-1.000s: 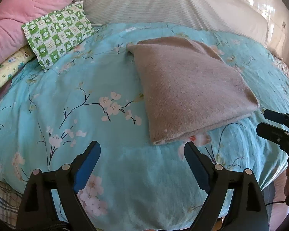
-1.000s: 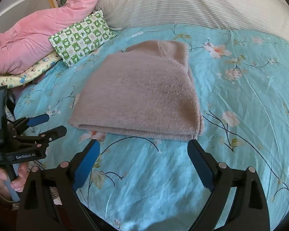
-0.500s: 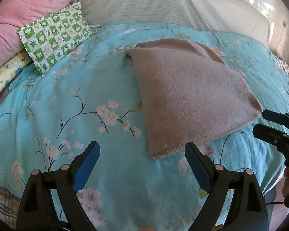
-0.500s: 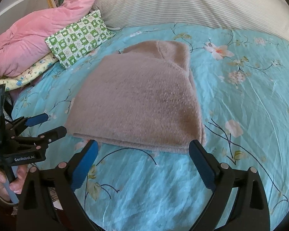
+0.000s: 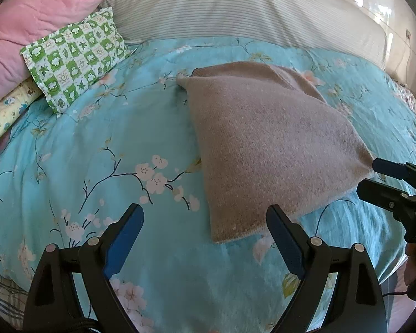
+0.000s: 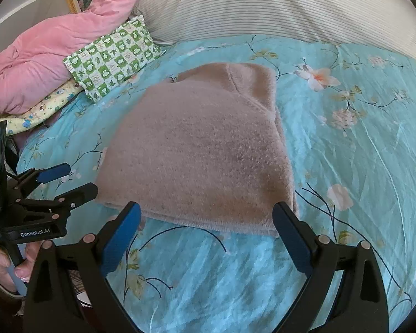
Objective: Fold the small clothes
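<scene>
White letters on the left gripper (image 6: pixel 65 181) read "GenRobot.AI". A folded brown sweater (image 6: pixel 197 149) lies flat on the blue flowery bed sheet (image 6: pixel 360 152). Both the left gripper and the right gripper (image 6: pixel 206 219) sit at its near edge, jaws spread wide, holding nothing. A green checked pillow (image 5: pixel 75 58) lies farther back.

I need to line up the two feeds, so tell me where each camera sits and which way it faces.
Left wrist: on the left gripper, facing across the bed at the sweater's near-left corner; own open jaws, right gripper at right.
Right wrist: on the right gripper, facing the sweater's near edge; own open jaws, left gripper and hand.
Shared: sweater, green pillow, pink quilt.
</scene>
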{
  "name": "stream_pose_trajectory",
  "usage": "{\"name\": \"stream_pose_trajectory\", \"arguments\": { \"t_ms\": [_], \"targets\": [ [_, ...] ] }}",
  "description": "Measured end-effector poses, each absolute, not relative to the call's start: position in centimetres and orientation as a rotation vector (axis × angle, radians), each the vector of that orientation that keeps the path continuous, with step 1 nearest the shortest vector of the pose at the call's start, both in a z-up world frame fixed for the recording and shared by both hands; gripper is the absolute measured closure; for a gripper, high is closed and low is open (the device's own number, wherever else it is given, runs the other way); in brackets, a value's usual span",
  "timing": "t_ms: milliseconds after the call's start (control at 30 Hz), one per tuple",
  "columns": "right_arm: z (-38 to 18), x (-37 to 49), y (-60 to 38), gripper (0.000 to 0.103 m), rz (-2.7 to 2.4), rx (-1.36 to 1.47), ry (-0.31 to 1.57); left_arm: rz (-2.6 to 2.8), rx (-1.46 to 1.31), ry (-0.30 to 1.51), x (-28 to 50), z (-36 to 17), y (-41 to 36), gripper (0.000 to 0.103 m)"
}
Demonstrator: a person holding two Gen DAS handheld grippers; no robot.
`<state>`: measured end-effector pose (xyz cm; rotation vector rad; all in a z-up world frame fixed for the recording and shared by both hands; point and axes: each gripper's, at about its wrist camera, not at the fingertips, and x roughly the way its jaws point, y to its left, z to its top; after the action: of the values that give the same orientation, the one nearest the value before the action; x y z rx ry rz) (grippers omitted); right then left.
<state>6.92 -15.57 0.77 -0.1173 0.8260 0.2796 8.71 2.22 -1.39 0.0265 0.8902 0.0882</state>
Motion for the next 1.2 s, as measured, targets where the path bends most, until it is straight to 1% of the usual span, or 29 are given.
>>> {"name": "stream_pose_trajectory", "arguments": {
  "t_ms": [1200],
  "targets": [
    [0.2, 8.1, -15.1, 0.006, 0.245, -0.156, 0.866, 0.065, -0.016, 0.903, 9.1, -1.6, 2.6, 0.012]
  ]
}}
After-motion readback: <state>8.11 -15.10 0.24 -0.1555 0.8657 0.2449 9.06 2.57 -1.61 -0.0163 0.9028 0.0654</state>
